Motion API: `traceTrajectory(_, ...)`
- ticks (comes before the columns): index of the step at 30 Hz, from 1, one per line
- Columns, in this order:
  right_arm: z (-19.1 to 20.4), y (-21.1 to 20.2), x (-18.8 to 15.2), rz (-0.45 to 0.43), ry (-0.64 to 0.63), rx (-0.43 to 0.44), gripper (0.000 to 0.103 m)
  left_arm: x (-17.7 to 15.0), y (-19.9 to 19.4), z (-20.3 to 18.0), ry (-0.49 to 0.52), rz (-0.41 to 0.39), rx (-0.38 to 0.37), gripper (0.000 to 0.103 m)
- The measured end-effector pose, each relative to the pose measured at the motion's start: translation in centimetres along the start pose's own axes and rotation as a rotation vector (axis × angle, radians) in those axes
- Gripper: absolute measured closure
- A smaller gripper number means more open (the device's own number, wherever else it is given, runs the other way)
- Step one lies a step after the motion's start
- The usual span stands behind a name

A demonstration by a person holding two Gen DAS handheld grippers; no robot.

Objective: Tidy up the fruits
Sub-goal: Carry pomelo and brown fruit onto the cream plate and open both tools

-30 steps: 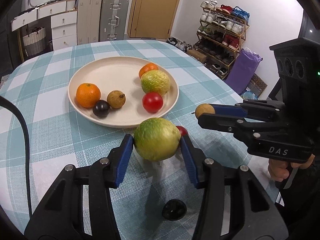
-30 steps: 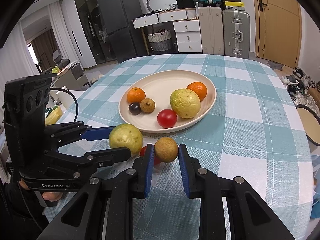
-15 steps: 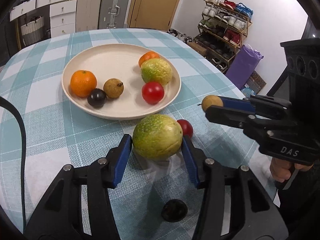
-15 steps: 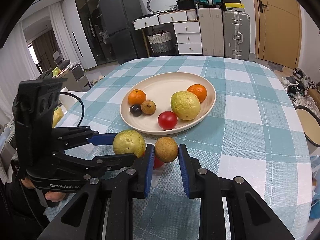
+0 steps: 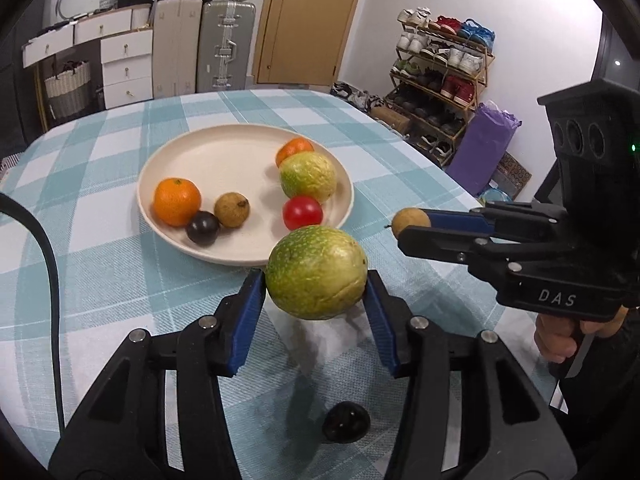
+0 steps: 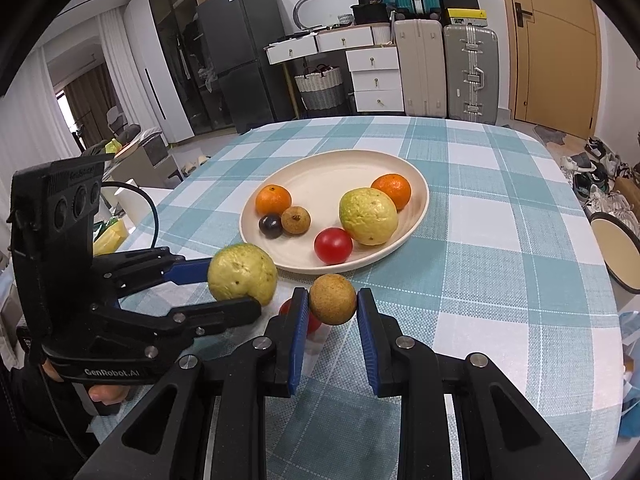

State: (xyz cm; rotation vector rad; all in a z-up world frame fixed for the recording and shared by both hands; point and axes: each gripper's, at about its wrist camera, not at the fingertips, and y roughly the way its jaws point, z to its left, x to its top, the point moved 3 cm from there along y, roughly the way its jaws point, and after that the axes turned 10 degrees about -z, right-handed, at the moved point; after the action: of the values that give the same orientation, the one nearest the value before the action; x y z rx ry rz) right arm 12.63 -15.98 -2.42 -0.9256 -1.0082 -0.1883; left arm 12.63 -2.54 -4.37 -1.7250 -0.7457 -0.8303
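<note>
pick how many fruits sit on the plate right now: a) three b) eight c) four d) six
d: the plate holds two oranges, a big green fruit, a tomato, a small brown fruit and a dark plum.

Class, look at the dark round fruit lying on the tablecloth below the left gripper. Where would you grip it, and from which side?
Grip the dark fruit across its widest middle, coming down from above. It looks small, round and smooth, so pads placed off-centre would probably squeeze it out. It lies alone on the tablecloth, leaving both flanks free. Both grippers are full now, so one must unload first.
</note>
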Motion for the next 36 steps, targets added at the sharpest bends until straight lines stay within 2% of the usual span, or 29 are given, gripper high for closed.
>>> traceTrajectory(6,-0.5,0.4,0.4,-0.019,0.023,-0.007,0.078,1.7,-1.3,1.1,0.001,-0.049,0.050,0.056)
traceTrajectory(14,-0.4,0.9,3.1,-0.049,0.006,-0.012,0.078,4.2,-1.4,2.9,-0.006,-0.083,0.080,0.056)
traceTrajectory(26,-0.8,3.3,6.9,-0.084,0.028,0.001,0.078,7.2,1.2,5.8,-0.025,-0.102,0.152,0.056)
traceTrajectory(36,-1.4,6.8,8.2,-0.052,0.033,-0.011,0.078,8.2,4.8,7.3,-0.018,-0.085,0.163,0.056)
